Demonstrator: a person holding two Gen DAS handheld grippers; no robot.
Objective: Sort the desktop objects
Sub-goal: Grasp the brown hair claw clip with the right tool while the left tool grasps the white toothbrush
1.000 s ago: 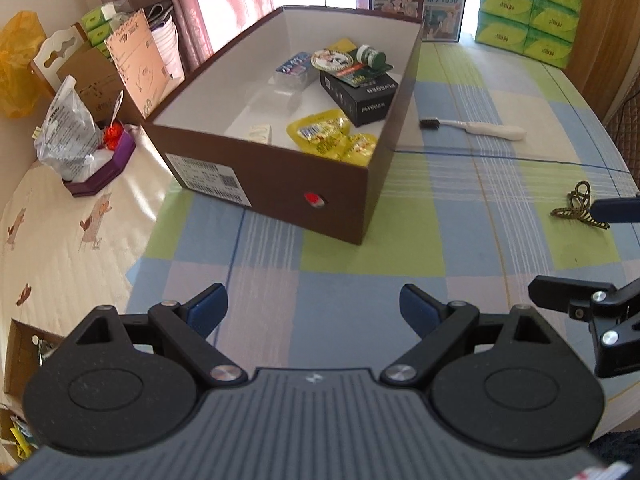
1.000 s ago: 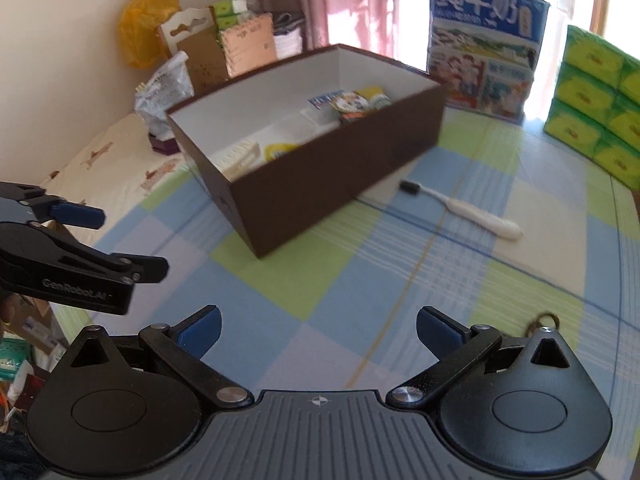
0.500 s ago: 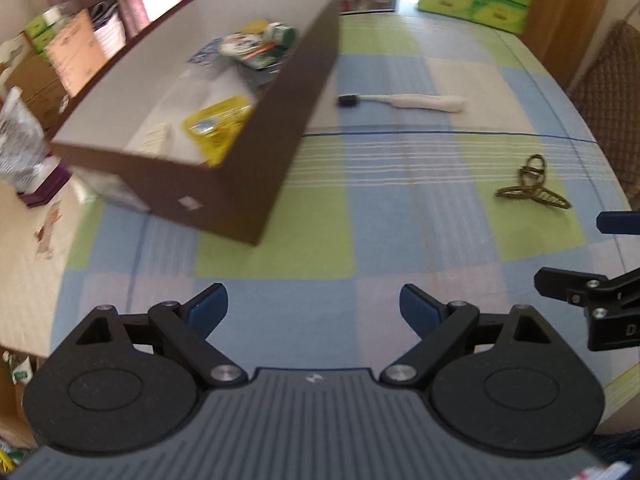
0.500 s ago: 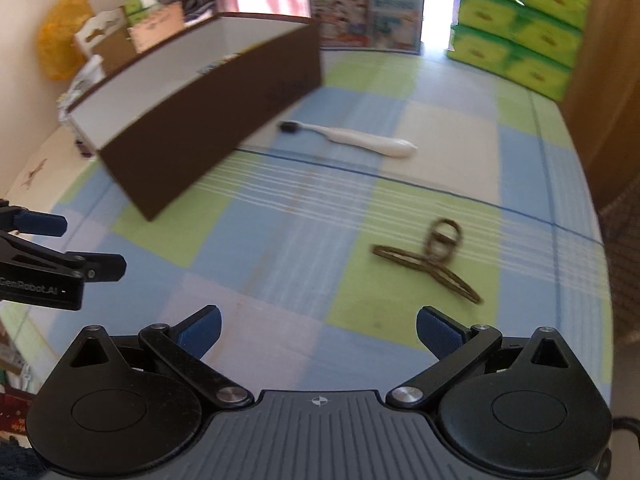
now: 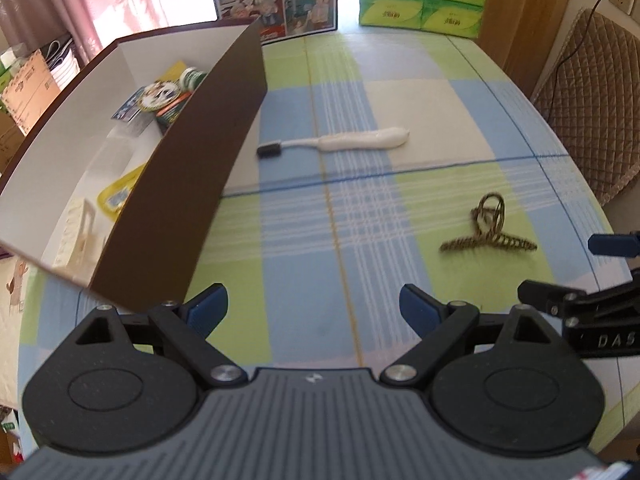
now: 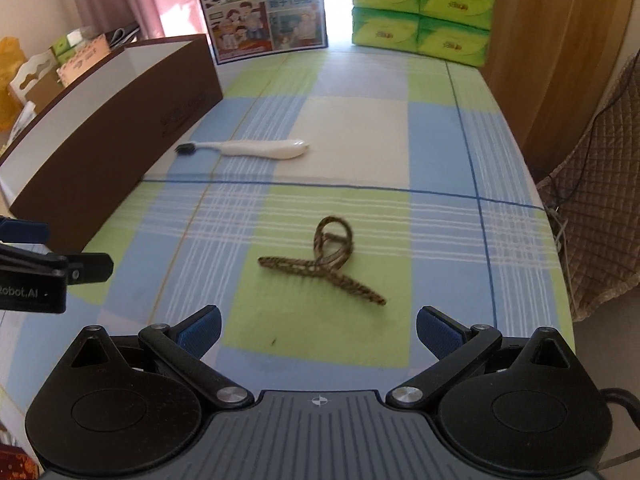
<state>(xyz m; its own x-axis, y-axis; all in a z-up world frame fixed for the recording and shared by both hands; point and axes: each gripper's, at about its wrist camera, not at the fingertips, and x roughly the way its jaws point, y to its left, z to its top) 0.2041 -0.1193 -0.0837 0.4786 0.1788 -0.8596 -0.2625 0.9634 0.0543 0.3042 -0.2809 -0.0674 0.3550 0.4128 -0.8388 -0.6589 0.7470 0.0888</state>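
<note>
right wrist view: right gripper [image 6: 318, 326] gaped wide, empty, just short of the hair clip [image 6: 322, 266]; bare tablecloth [image 6: 440, 240] ringed the clip. toothbrush [image 6: 248, 148] beyond it, beside the box [image 6: 120, 120]; left gripper [image 5: 314, 306] likewise wide.

Left claw [image 5: 314, 308] gapes above cloth, toothbrush [image 5: 340, 143] beside box [image 5: 192, 184].
</note>
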